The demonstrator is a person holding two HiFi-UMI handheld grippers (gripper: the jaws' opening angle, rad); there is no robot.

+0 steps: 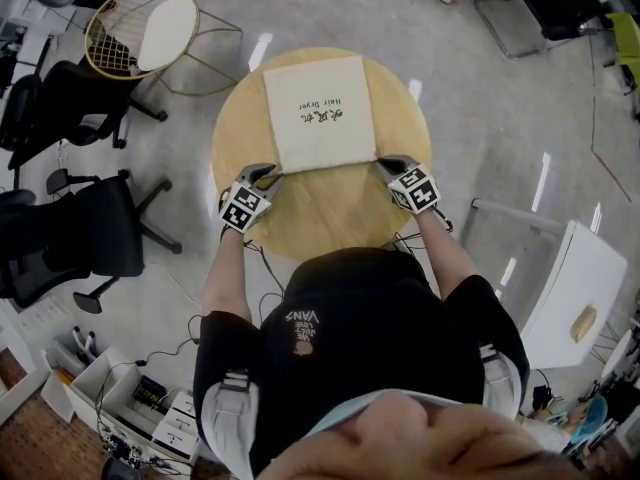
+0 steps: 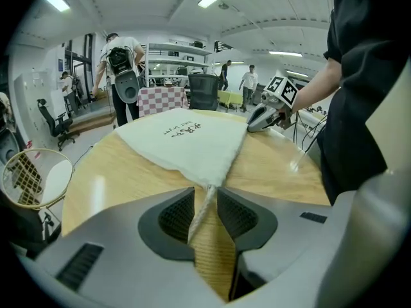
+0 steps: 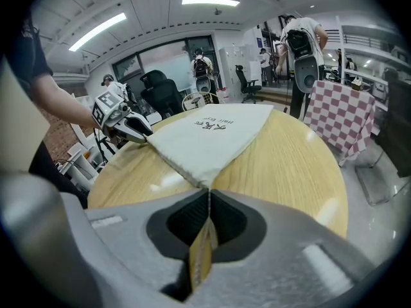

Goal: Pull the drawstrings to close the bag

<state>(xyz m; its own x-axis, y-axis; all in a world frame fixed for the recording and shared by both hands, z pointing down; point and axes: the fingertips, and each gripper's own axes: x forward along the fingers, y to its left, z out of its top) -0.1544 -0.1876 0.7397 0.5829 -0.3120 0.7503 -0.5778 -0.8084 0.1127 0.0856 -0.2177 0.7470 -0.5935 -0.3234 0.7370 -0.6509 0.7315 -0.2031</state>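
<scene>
Cream cloth drawstring bag (image 1: 318, 113) was laid flat from the round wooden table's (image 1: 320, 233) far edge to its middle. The mouth was ungathered and the contents unseen. The left gripper (image 2: 205, 194) was held part open around the left cord (image 2: 203, 205). The right gripper (image 3: 209, 194) was clamped on the right cord (image 3: 209, 187). Both pulls were judged outstanding.
</scene>
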